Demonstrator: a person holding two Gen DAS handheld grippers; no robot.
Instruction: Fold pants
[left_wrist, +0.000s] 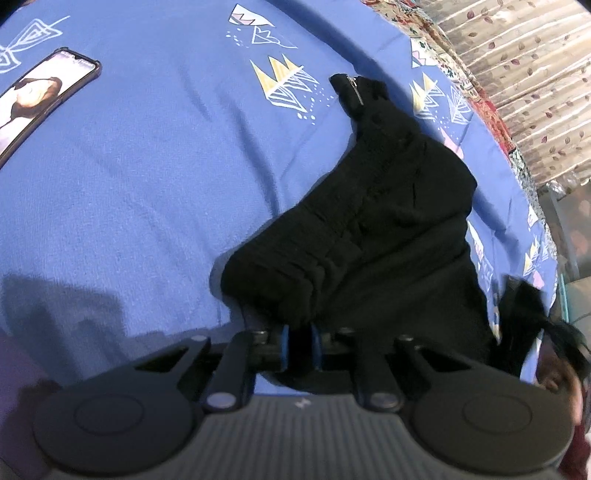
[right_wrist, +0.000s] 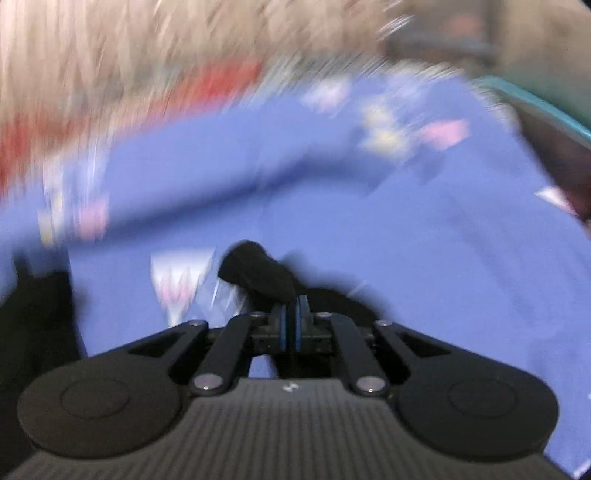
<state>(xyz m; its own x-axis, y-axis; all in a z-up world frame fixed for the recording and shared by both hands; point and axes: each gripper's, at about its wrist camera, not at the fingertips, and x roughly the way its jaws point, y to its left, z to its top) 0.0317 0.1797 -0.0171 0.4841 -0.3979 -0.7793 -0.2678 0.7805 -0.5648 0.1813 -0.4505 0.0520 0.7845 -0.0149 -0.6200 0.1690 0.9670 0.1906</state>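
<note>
The black pants (left_wrist: 373, 229) lie bunched on a blue patterned bedsheet (left_wrist: 140, 177), with a zipper end pointing to the far side. My left gripper (left_wrist: 300, 338) is shut on a gathered edge of the pants at their near end. In the blurred right wrist view, my right gripper (right_wrist: 292, 314) is shut on another black fold of the pants (right_wrist: 255, 275), held above the sheet (right_wrist: 406, 240). More black fabric (right_wrist: 37, 332) hangs at the left edge of that view.
A phone (left_wrist: 40, 99) with a lit screen lies on the sheet at the far left. A floral quilt (left_wrist: 487, 110) and a leaf-print curtain (left_wrist: 524, 74) run along the right side, past the bed's edge.
</note>
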